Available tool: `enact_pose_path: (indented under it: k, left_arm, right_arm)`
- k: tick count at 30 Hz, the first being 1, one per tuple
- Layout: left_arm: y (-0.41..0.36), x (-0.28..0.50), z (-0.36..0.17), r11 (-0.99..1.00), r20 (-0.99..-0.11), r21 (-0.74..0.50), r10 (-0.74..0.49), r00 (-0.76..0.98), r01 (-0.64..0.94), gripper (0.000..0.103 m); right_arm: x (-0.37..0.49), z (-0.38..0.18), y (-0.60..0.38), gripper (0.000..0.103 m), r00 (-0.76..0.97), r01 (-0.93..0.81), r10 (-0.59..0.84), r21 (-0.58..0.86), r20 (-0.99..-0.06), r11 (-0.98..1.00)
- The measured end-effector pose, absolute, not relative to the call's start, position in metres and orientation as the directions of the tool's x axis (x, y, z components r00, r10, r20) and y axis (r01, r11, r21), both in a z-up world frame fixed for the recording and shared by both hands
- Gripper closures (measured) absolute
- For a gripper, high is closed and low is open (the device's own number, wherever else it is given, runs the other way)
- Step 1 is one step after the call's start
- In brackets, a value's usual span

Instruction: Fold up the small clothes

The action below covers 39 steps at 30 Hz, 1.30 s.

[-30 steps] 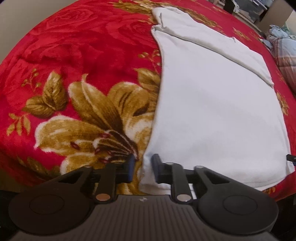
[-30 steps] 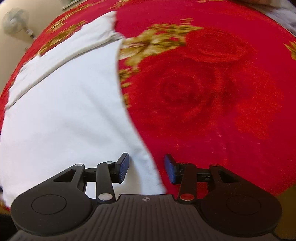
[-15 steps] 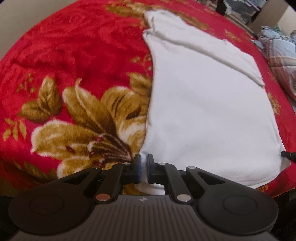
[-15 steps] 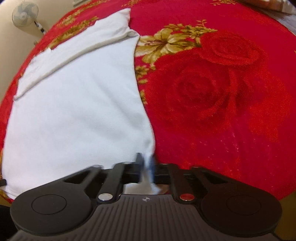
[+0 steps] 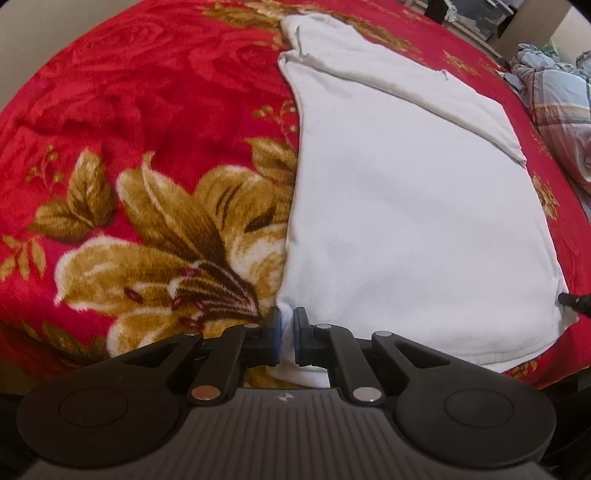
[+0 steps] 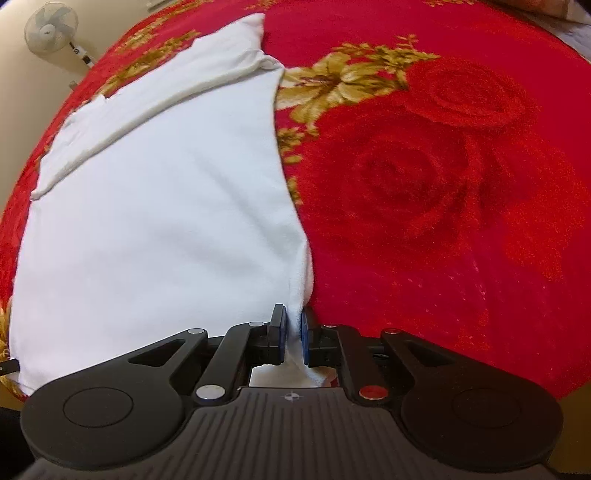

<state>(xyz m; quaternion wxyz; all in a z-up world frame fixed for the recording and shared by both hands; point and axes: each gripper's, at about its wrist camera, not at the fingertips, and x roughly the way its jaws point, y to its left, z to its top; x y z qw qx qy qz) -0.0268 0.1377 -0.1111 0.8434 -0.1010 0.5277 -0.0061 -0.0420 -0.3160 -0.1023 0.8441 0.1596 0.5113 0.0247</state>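
Note:
A white garment (image 5: 406,206) lies flat on a red floral blanket (image 5: 147,122), with a folded band across its far end. My left gripper (image 5: 287,325) is shut on the garment's near left corner. In the right wrist view the same garment (image 6: 166,206) fills the left half. My right gripper (image 6: 293,325) is shut on its near right corner, with white cloth pinched between the blue pads. The tip of the right gripper (image 5: 574,302) shows at the right edge of the left wrist view.
The blanket's bare red area (image 6: 443,184) lies to the right of the garment. A plaid bedding pile (image 5: 557,107) sits at the far right. A wall fan (image 6: 50,27) hangs beyond the bed at the upper left.
Both grippers were open around the near corners one second ago. They have since shut on the cloth, and the right corner is now slightly gathered and lifted.

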Motion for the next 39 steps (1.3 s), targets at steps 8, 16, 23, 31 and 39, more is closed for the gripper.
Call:
enact_pose_path:
  k: [8, 16, 23, 31, 39]
  left_arm:
    - [0.136, -0.022, -0.115, 0.984, -0.901, -0.157, -0.106, 0.422, -0.086, 0.095]
    - [0.133, -0.030, -0.097, 0.988, -0.858, -0.144, -0.098, 0.505, -0.054, 0.097]
    - [0.130, -0.062, -0.014, 0.980, -0.711, -0.168, -0.193, 0.676, 0.104, 0.098]
    - [0.172, -0.131, 0.071, 0.930, -0.599, -0.266, -0.365, 0.713, 0.253, 0.099]
    - [0.190, -0.100, 0.080, 0.928, -0.590, -0.302, -0.362, 0.721, 0.219, 0.098]
  right_arm:
    - [-0.037, -0.107, -0.318, 0.095, 0.458, 0.145, 0.181, 0.274, -0.870, 0.951]
    - [-0.046, -0.086, -0.315, 0.098, 0.556, 0.089, 0.225, 0.326, -0.801, 0.941]
    - [-0.070, -0.016, -0.324, 0.099, 0.707, -0.001, 0.314, 0.443, -0.634, 0.896]
    - [-0.147, 0.039, -0.347, 0.100, 0.757, -0.049, 0.398, 0.561, -0.519, 0.826]
    - [-0.165, 0.046, -0.359, 0.100, 0.768, -0.050, 0.423, 0.614, -0.481, 0.788]
